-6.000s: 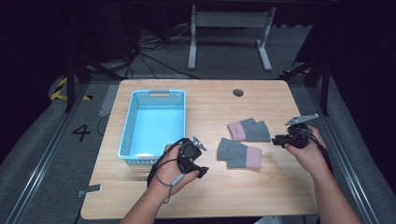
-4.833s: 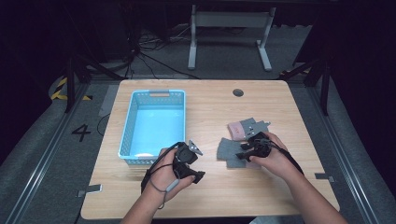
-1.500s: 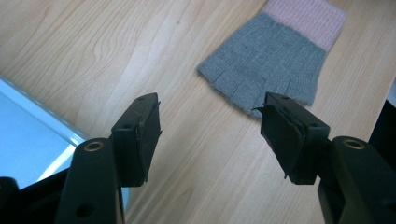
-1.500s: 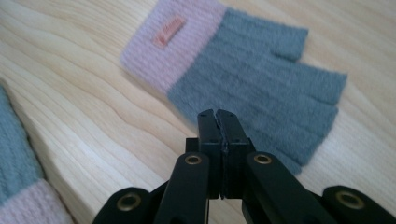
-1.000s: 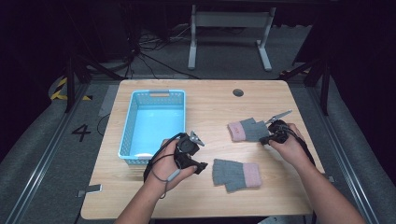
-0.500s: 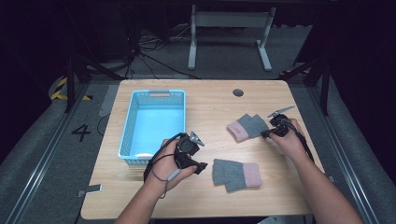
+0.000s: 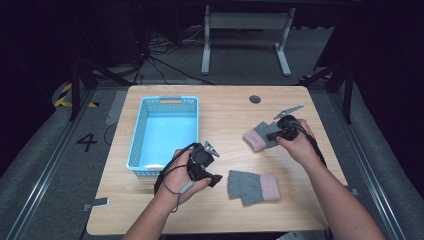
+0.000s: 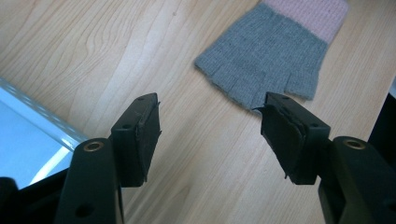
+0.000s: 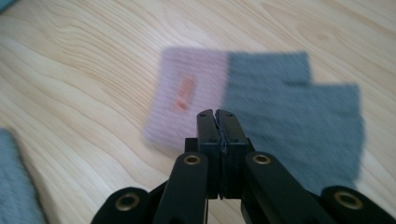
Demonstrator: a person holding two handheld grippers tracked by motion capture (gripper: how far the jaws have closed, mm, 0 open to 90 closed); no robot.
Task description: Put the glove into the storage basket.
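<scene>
With jaws pressed together and empty, the right gripper (image 9: 220, 114) is held just above the far glove (image 9: 261, 114) — jaws should be parted, then lowered onto its pink cuff (image 9: 187, 100) — while the left gripper (image 8: 212, 126) is kept wide, empty.

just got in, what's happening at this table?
A person works two handheld grippers over a wooden table with two grey fingerless gloves with pink cuffs and a light blue plastic basket. The right gripper is shut with nothing between its fingers, just above the far glove. The left gripper is open beside the basket, pointing at the near glove, which lies flat near the front edge. The basket holds no glove.
</scene>
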